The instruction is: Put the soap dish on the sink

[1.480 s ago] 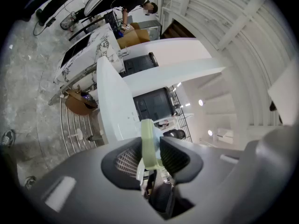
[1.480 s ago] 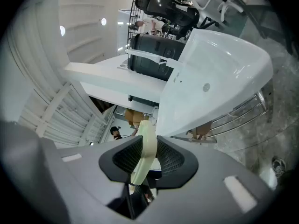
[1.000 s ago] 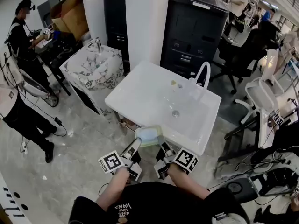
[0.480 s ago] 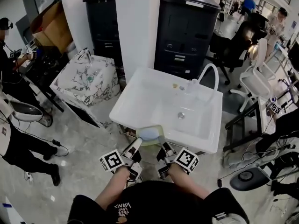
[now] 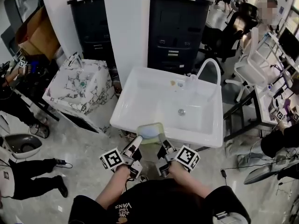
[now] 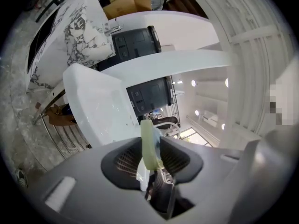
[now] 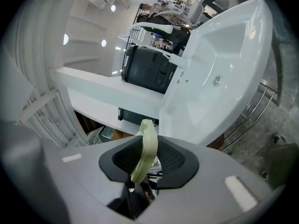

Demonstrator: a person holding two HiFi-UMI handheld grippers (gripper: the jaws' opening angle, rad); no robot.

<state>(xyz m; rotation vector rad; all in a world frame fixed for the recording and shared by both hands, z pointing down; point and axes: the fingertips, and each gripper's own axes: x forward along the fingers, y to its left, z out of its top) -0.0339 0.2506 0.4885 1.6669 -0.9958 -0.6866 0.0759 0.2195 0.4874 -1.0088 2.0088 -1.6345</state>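
I hold a pale green soap dish (image 5: 149,133) with a bluish inner tray between both grippers, just over the near rim of the white sink (image 5: 140,90). My left gripper (image 5: 137,141) is shut on the dish's left edge (image 6: 149,143), which shows as a thin green rim between the black pads. On the right edge (image 7: 145,148) my right gripper (image 5: 161,144) is shut in the same way. The sink basin has a drain (image 5: 181,111) and a white curved tap (image 5: 205,69) at its far right.
A marbled sink unit (image 5: 79,87) stands left of the white sink. Behind are a white pillar (image 5: 126,27) and dark cabinets (image 5: 175,27). Office chairs (image 5: 247,64) and a desk stand at the right. A person's legs (image 5: 28,183) are at the lower left.
Both grippers have carried the dish forward to the white sink's near rim, and the view has swung so the sink now lies straight ahead. The grip on the dish is unchanged.
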